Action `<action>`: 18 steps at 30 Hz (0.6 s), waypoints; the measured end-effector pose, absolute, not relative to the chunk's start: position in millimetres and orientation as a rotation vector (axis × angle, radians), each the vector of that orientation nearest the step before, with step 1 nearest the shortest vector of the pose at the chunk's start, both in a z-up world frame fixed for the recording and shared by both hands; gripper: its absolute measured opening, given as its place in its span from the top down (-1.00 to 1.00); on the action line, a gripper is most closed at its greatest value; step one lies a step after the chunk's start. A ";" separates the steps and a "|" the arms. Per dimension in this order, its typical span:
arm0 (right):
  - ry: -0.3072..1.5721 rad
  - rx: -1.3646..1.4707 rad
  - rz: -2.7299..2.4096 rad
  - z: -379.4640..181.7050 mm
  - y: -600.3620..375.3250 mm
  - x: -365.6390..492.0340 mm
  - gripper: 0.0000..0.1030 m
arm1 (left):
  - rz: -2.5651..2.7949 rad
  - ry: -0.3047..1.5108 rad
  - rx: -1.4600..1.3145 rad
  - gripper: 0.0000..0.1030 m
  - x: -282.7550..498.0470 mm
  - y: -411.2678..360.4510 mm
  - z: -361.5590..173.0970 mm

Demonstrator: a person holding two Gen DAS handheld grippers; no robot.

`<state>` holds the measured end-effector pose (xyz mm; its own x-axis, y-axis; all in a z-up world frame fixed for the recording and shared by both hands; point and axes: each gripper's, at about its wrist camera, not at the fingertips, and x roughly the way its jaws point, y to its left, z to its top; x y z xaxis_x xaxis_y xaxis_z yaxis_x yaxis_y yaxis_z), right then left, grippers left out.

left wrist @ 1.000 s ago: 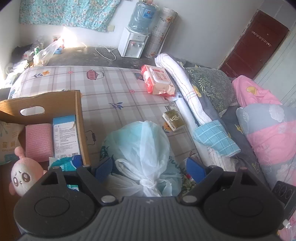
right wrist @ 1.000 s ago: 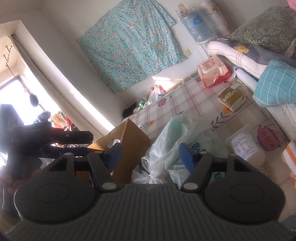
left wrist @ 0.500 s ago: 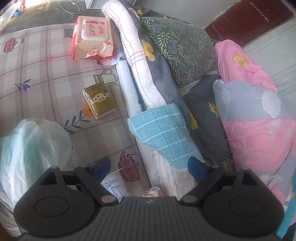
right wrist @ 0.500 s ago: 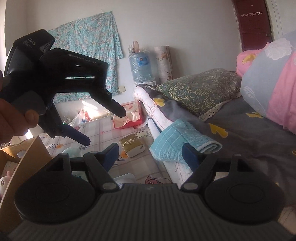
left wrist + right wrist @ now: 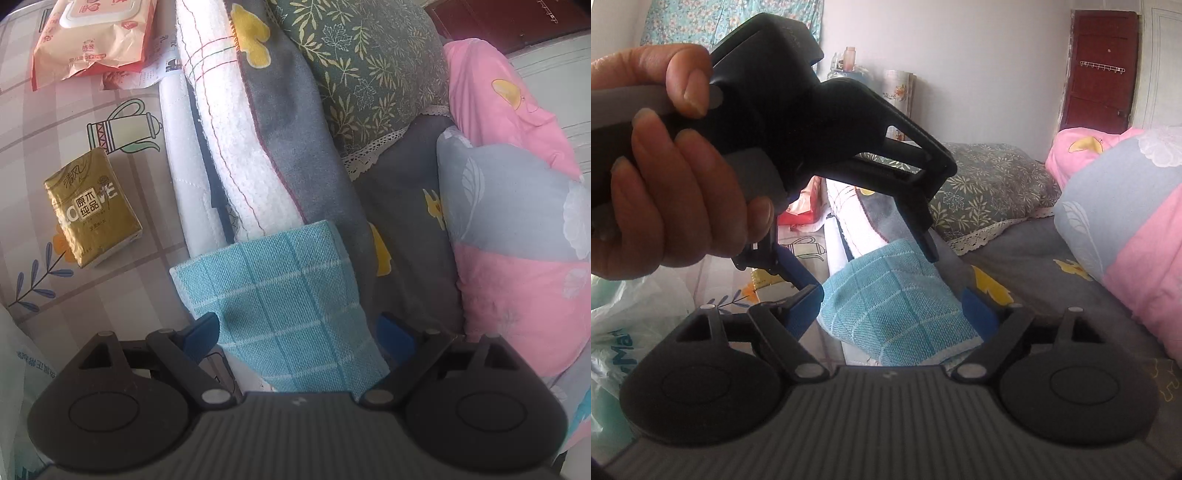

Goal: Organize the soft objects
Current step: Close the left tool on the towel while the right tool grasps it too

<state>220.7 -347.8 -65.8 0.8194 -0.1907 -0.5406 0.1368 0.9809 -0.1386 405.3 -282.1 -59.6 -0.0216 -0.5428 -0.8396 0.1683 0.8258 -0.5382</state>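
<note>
A folded light-blue checked towel [image 5: 280, 295] lies on the edge of the rolled white and grey bedding [image 5: 251, 140]. My left gripper [image 5: 297, 334] is open, its blue pads on either side of the towel's near end. In the right wrist view the same towel [image 5: 886, 295] lies between the open right gripper's [image 5: 894, 306] pads, and the left gripper [image 5: 864, 258], held in a hand, straddles the towel from above with its jaws apart.
A gold tissue pack [image 5: 92, 210] and a pink wet-wipes pack [image 5: 96, 37] lie on the checked mattress cover. A green leaf pillow [image 5: 369, 66] and a pink and grey quilt [image 5: 517, 221] lie at the right. A white plastic bag [image 5: 628, 332] sits at the left.
My left gripper has swung right from the plastic bag and box, and come down over the blue towel. My right gripper has turned and closed in on the same towel.
</note>
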 end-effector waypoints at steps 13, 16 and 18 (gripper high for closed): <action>0.672 -0.215 -0.186 -95.1 -336.0 246.5 -0.68 | -0.543 1.539 -0.344 -0.13 414.7 -289.9 -88.1; 0.662 -0.207 -0.188 -91.2 -333.9 240.8 -0.68 | -0.552 1.512 -0.345 0.19 410.1 -283.4 -82.6; 0.655 -0.200 -0.189 -89.2 -333.0 237.7 -0.68 | -0.560 1.492 -0.347 0.35 405.2 -274.7 -75.0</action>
<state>237.7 -333.0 -89.2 0.7774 -0.2361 -0.5830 0.1103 0.9637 -0.2431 405.2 -274.7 -75.0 -0.0118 -0.5495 -0.8354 0.1364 0.8268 -0.5457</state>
